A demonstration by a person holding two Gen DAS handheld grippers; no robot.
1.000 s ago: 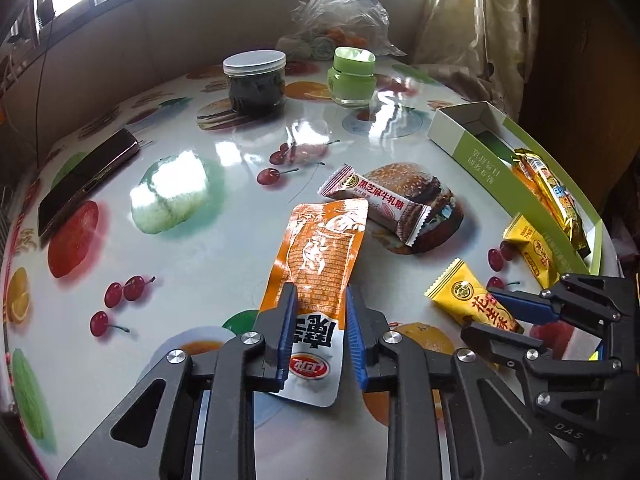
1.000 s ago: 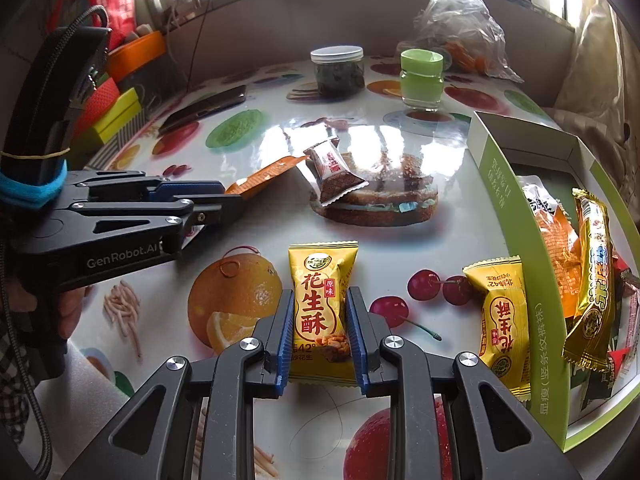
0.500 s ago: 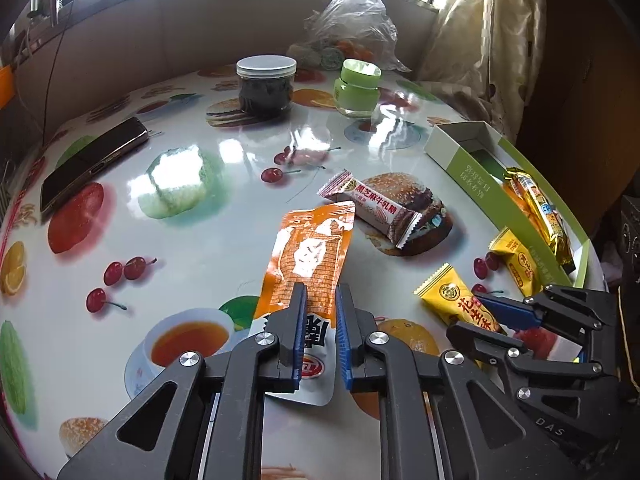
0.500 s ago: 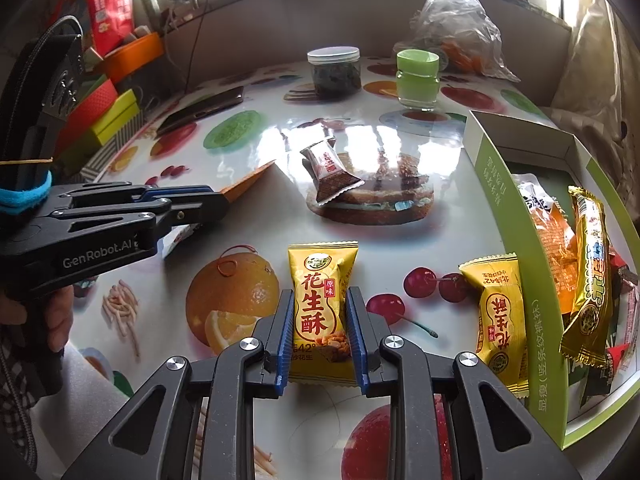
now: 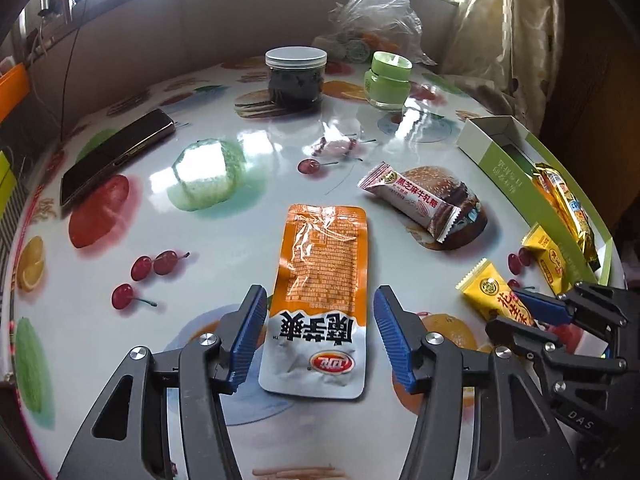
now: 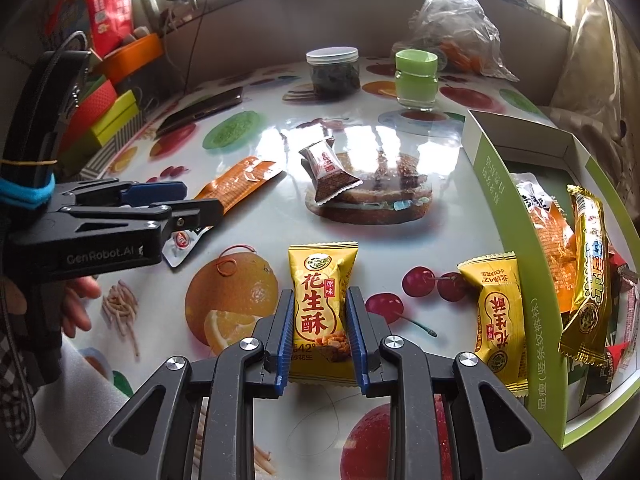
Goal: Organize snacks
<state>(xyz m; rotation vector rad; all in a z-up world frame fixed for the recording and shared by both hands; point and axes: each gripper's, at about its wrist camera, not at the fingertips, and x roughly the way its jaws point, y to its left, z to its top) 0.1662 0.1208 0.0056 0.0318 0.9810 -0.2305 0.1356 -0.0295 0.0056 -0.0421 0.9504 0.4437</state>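
An orange and silver snack pouch lies flat on the table between the wide-open fingers of my left gripper; it also shows in the right wrist view. My right gripper is shut on a yellow peanut candy packet, which rests on the table. A second yellow packet lies beside the green and white box, which holds several snacks. A pink and brown bar lies on the burger print.
A dark jar with a white lid, a green jar and a plastic bag stand at the back. A phone lies at the left. Coloured boxes sit off the table's left side.
My left gripper was shut on the orange pouch and lifting it; now its fingers have opened wide and the pouch lies flat on the table. The right gripper has stayed on the yellow packet.
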